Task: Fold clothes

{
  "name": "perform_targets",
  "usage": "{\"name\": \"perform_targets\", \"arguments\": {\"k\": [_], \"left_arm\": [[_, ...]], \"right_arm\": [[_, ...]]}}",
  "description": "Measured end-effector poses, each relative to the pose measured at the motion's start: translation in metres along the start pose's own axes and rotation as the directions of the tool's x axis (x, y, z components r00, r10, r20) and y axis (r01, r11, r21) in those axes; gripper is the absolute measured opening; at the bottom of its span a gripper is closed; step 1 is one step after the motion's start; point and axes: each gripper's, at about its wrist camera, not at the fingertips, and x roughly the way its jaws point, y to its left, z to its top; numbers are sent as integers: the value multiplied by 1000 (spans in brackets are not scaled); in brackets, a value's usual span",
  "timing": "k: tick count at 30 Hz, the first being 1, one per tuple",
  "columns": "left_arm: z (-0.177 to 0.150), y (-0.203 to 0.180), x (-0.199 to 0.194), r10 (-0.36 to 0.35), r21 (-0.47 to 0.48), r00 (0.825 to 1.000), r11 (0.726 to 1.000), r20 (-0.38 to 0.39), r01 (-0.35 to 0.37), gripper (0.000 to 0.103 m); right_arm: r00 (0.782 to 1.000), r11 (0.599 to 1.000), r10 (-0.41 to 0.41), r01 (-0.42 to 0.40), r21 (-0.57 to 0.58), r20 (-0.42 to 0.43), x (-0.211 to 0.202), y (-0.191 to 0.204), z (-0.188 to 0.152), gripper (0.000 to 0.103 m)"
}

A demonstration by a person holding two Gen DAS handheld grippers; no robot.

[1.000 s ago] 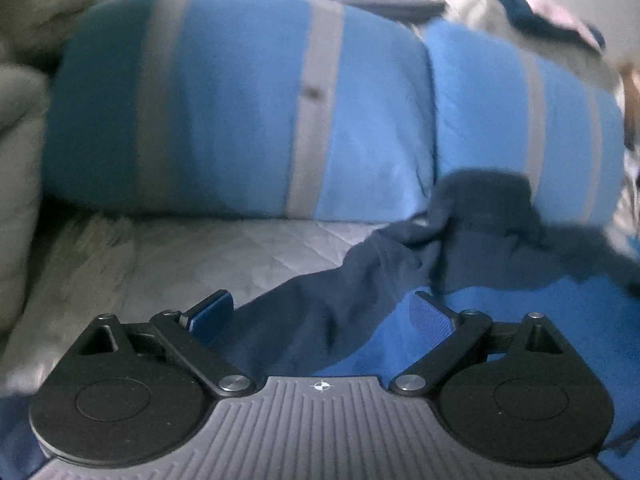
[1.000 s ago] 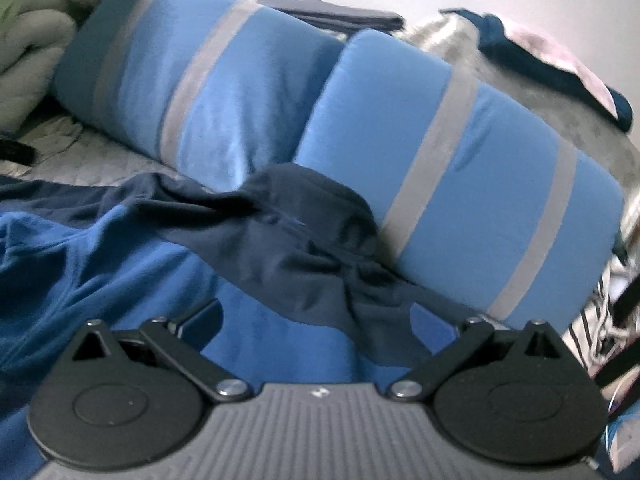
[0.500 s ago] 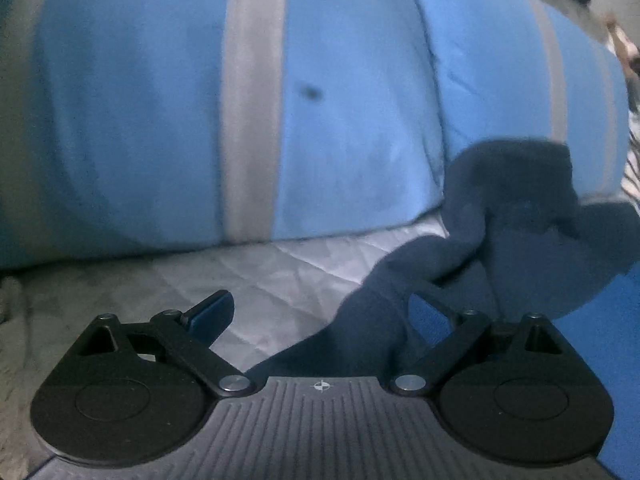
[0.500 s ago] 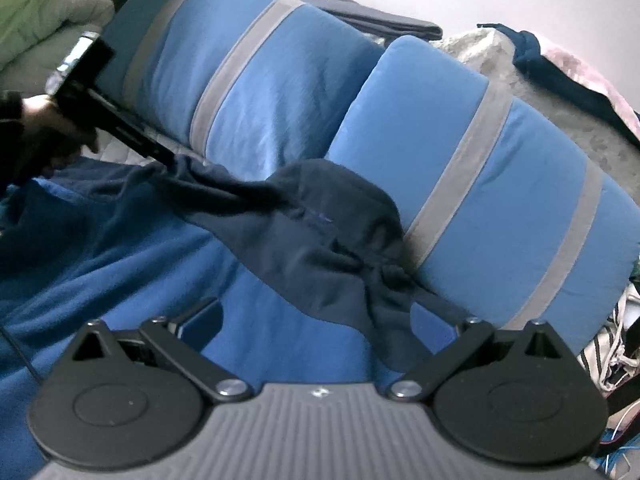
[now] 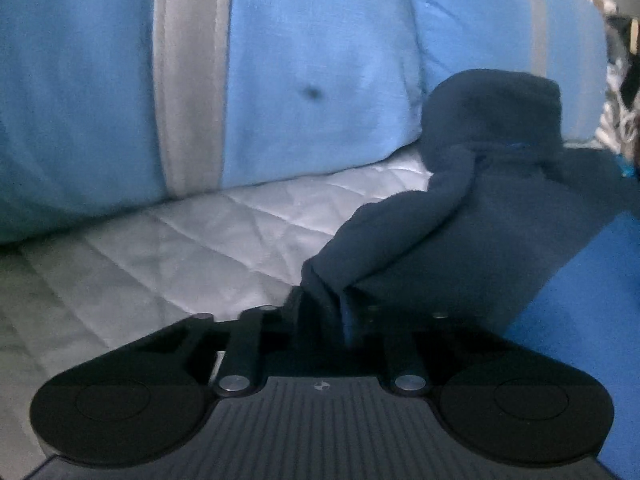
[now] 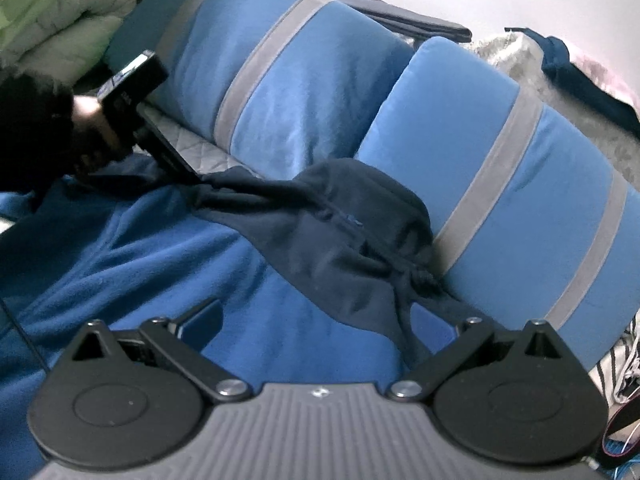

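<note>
A blue fleece top [image 6: 160,264] with a navy collar and shoulder part [image 6: 340,240] lies spread on the bed, its collar bunched against the pillows. In the left wrist view my left gripper [image 5: 320,312] has its jaws closing and pinches a fold at the navy shoulder edge [image 5: 460,232]. The right wrist view shows that gripper [image 6: 192,176] at the garment's far left corner, held by a person's hand [image 6: 86,120]. My right gripper [image 6: 328,320] stands open low over the navy strip at the right shoulder, pads apart from the cloth.
Two blue pillows with grey stripes [image 6: 300,80] [image 6: 500,168] lean along the back. A grey quilted bed cover [image 5: 200,240] lies under the garment. A pale duvet [image 6: 68,20] is piled at the left, other clothes [image 6: 580,72] at the back right.
My left gripper moved down and left to the garment's shoulder edge and closed on the navy cloth. The right gripper stayed in place, open.
</note>
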Motion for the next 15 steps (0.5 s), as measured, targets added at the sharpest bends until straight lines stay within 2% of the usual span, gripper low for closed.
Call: {"name": "perform_targets", "arguments": {"k": [3, 6, 7, 9, 10, 11, 13, 14, 15], "left_arm": [[1, -7, -11, 120, 68, 993, 990, 18, -121, 15], [3, -16, -21, 237, 136, 970, 961, 46, -241, 15], [2, -26, -20, 277, 177, 958, 942, 67, -285, 20], [3, -40, -18, 333, 224, 939, 912, 91, -345, 39], [5, -42, -18, 371, 231, 924, 895, 86, -381, 51], [6, -44, -18, 406, 236, 910, 879, 83, -414, 59], [7, -43, -34, 423, 199, 899, 877, 112, -437, 66], [6, -39, -47, 416, 151, 901, 889, 127, -432, 74], [4, -33, -62, 409, 82, 902, 903, 140, -422, 77]], "right_arm": [[1000, 1000, 2, -2, 4, 8, -4, -1, 0, 103], [1000, 1000, 1, -1, 2, 23, -9, -2, 0, 103], [1000, 1000, -2, 2, -1, 24, -9, -2, 0, 103], [1000, 1000, -6, 6, -6, 20, -8, -3, 0, 103], [1000, 1000, -7, 7, 0, 13, -7, -4, 0, 103], [1000, 1000, -6, 6, 9, 5, -6, -5, 0, 103], [1000, 1000, -4, 4, 28, -13, -3, -8, 0, 103], [1000, 999, 0, 1, 37, -23, -1, -9, -1, 103], [999, 999, 4, -2, 46, -32, 1, -11, -2, 103]]}}
